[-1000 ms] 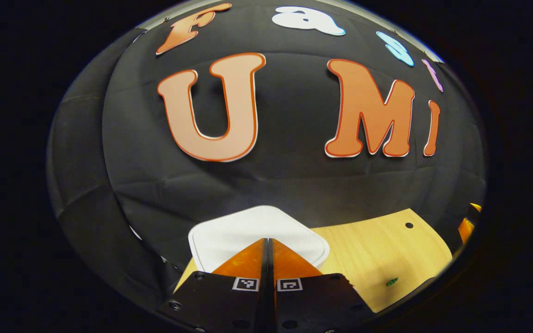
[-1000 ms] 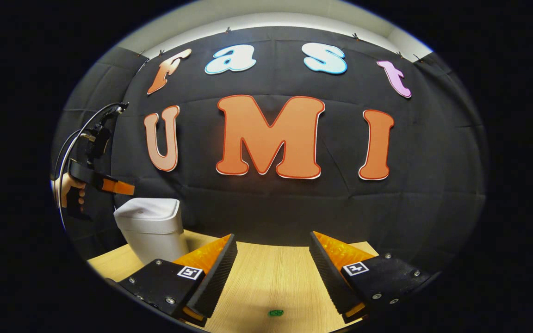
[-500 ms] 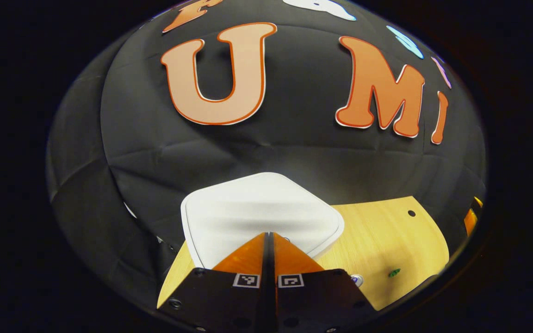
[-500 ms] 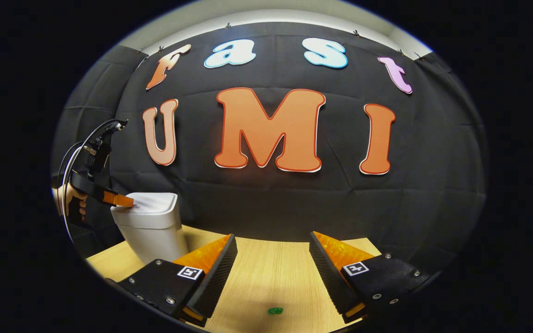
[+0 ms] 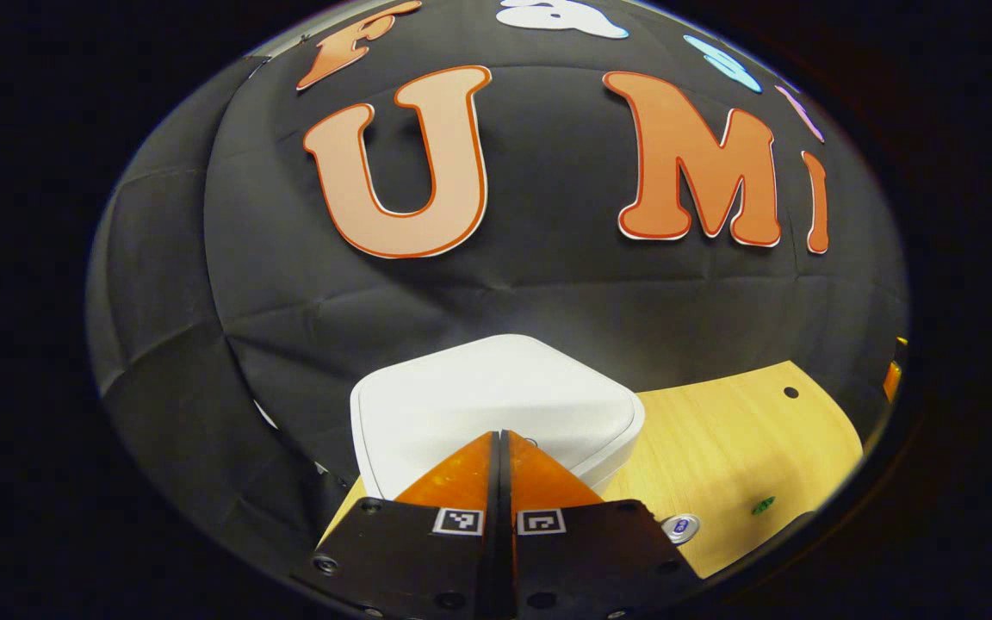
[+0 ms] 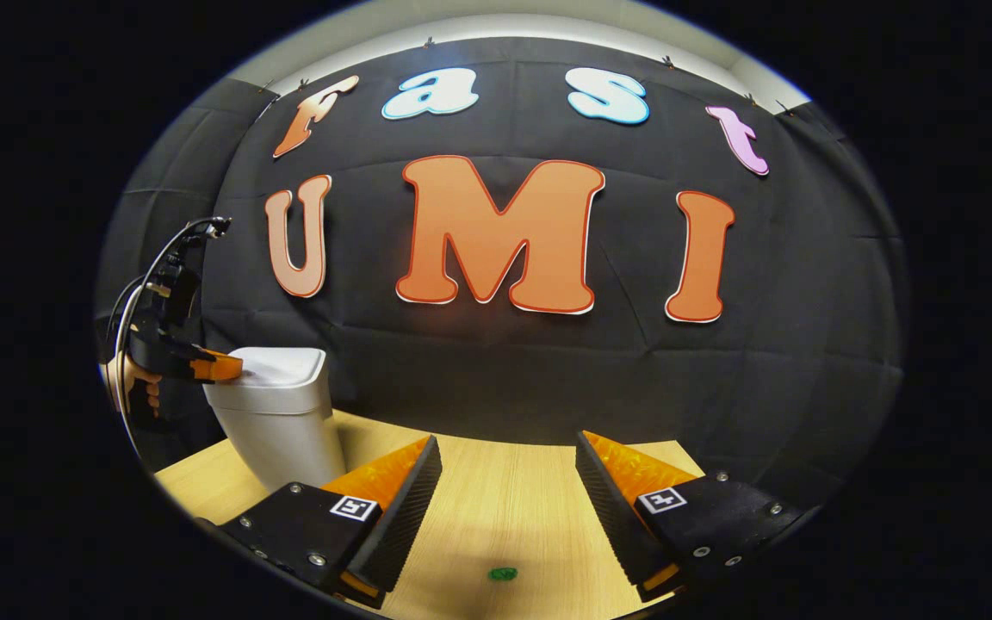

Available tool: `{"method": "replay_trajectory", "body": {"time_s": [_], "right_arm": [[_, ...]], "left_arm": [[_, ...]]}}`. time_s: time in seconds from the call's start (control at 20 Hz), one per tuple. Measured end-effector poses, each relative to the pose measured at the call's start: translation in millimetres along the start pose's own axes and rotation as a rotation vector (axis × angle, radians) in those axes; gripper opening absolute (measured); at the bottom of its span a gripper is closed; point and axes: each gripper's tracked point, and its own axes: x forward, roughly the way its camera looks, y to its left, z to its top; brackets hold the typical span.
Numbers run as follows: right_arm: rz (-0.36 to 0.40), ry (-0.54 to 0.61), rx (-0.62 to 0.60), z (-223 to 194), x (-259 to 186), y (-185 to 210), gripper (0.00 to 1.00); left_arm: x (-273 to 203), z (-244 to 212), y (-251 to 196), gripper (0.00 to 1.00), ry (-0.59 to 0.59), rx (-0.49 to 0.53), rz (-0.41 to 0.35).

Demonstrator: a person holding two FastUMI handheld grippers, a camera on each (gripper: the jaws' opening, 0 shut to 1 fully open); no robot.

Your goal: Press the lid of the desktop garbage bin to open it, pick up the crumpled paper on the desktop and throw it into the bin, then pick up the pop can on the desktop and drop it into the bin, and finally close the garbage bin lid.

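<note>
With its fingers pressed together on nothing, my left gripper (image 5: 500, 435) rests its tips on the closed lid (image 5: 496, 405) of the white bin (image 6: 276, 422); my right gripper (image 6: 505, 469) hangs wide open over the wooden desktop (image 6: 505, 525).

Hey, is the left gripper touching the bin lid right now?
Touching. In the right gripper view the left gripper rests its shut tips on the edge of the white bin lid, with no gap between them.
</note>
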Motion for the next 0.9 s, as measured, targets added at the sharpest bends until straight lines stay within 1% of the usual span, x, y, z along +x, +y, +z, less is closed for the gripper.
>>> {"method": "replay_trajectory", "body": {"time_s": [0.1, 0.3, 0.4, 0.45, 0.6, 0.65, 0.85, 0.9], "right_arm": [[-0.006, -0.009, 0.013, 5.1, -0.9, -4.1, 0.94], [-0.017, -0.032, -0.004, 16.6, -3.1, -6.1, 0.94], [-0.018, -0.041, -0.004, 19.8, -4.9, -7.5, 0.94], [-0.019, -0.042, 0.003, 20.4, -4.8, -7.9, 0.94], [-0.027, -0.043, 0.029, 20.9, -7.8, -12.3, 0.94], [-0.033, -0.045, 0.036, 20.8, -9.0, -14.9, 0.94], [-0.054, -0.040, 0.081, 15.0, -15.4, -24.9, 0.94], [-0.056, -0.035, 0.087, 12.6, -16.8, -26.8, 0.94]], "left_arm": [[-1.5, 16.4, 2.8, 0.00, -0.037, 0.008, 0.009], [-19.6, 72.3, 4.0, 0.00, -0.150, -0.038, 0.008], [-28.7, 91.0, 1.6, 0.00, -0.185, -0.064, 0.003], [-35.8, 96.4, -1.4, 0.00, -0.195, -0.081, -0.005], [-57.7, 108.7, -4.2, 0.00, -0.237, -0.102, 0.020], [-66.7, 111.2, -9.5, 0.00, -0.255, -0.118, 0.017], [-106.8, 116.4, -24.2, 0.00, -0.355, -0.186, 0.021], [-116.0, 114.8, -30.5, 0.07, -0.370, -0.192, 0.009]]}}
